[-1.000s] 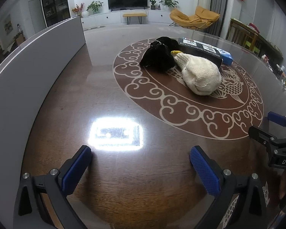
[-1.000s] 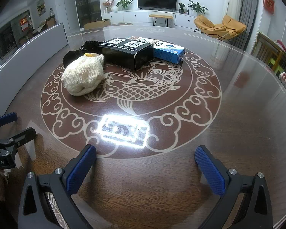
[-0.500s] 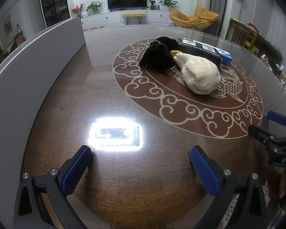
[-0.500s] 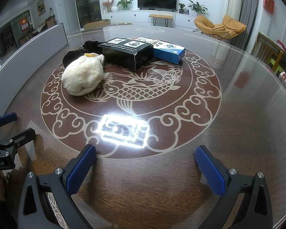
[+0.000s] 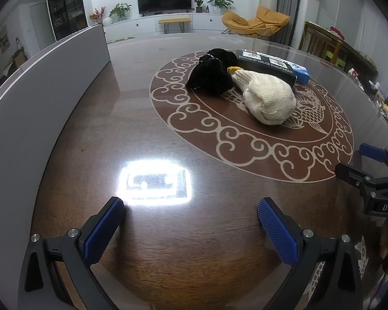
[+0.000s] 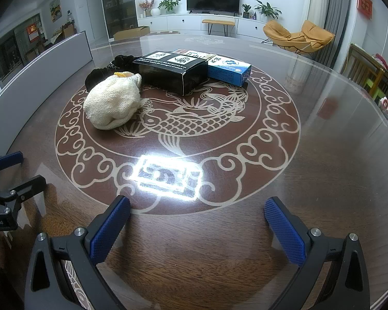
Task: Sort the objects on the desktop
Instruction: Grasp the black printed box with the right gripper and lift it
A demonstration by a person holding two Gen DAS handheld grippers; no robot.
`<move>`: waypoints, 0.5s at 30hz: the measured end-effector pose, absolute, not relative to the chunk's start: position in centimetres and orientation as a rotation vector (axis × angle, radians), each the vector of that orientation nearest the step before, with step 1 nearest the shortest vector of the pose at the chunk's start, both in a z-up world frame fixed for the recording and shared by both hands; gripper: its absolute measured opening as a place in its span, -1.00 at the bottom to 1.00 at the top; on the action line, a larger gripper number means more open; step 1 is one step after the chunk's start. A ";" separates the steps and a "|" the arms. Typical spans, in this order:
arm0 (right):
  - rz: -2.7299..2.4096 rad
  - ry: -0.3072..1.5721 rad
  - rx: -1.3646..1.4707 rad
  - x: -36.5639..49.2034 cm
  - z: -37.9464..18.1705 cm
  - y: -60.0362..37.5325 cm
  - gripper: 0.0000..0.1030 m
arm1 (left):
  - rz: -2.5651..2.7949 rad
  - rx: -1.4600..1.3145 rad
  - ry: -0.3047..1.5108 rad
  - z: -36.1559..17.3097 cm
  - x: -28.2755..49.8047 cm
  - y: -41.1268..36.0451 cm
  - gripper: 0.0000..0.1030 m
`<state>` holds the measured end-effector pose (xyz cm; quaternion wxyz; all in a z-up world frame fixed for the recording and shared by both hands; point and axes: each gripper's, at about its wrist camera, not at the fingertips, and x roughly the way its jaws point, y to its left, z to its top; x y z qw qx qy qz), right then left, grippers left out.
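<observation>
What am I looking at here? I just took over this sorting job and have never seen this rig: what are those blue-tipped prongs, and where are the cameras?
There is no robot arm. A person holds a two-finger gripper in each hand, and each gripper carries a fisheye camera looking forward along its fingers. The blue-padded prongs at the bottom of each picture are those fingers.

One picture is from the left gripper, the other from the right gripper. Both are open and hold nothing. Each also shows at the edge of the other's view.

On the round wooden table, in the fish pattern, lie a cream knitted hat, a black fabric item touching it, a black box and a blue box beside that. Something flat lies behind the boxes; I cannot identify it. A grey panel stands along the table's left side.
</observation>
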<state>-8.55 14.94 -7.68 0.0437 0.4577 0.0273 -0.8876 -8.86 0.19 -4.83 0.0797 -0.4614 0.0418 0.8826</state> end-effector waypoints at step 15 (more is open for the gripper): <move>-2.847 -0.093 1.584 -19.2 -7.1 13.4 1.00 | 2.642 -1.378 0.124 -4.8 -8.8 0.2 1.00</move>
